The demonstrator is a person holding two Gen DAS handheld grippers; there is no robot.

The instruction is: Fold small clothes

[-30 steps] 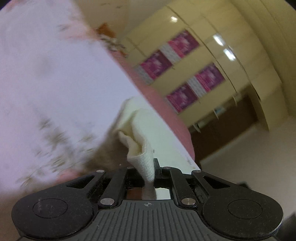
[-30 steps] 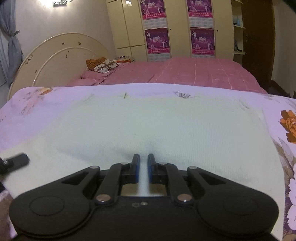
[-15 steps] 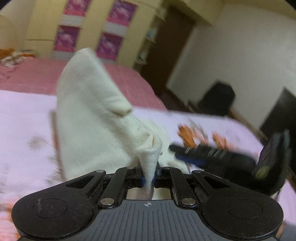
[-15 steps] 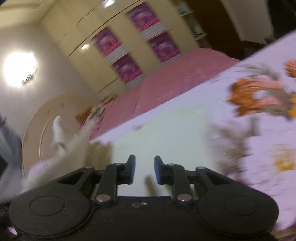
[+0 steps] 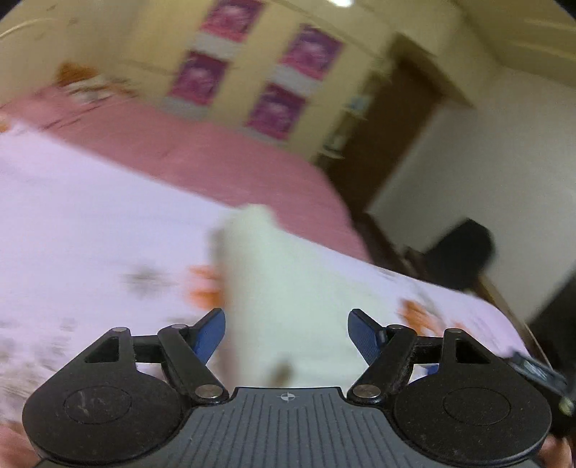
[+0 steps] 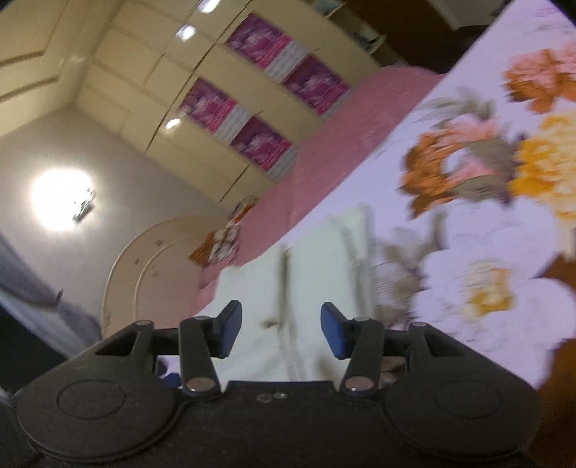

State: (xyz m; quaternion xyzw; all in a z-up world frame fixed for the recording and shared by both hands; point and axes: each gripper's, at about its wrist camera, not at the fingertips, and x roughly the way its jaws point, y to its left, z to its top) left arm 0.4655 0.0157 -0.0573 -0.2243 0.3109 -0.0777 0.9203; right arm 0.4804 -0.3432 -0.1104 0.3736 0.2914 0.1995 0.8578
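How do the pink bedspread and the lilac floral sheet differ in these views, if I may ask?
The pink bedspread is plain; the lilac floral sheet carries orange flowers. The bedspread lies farther away by the wardrobe; the sheet lies nearer, under the cream garment. Both cover the bed.

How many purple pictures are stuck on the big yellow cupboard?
4, in two columns of two on the cupboard doors: upper left poster, lower left poster, upper right poster, lower right poster. Blurry, so others could be out of view.
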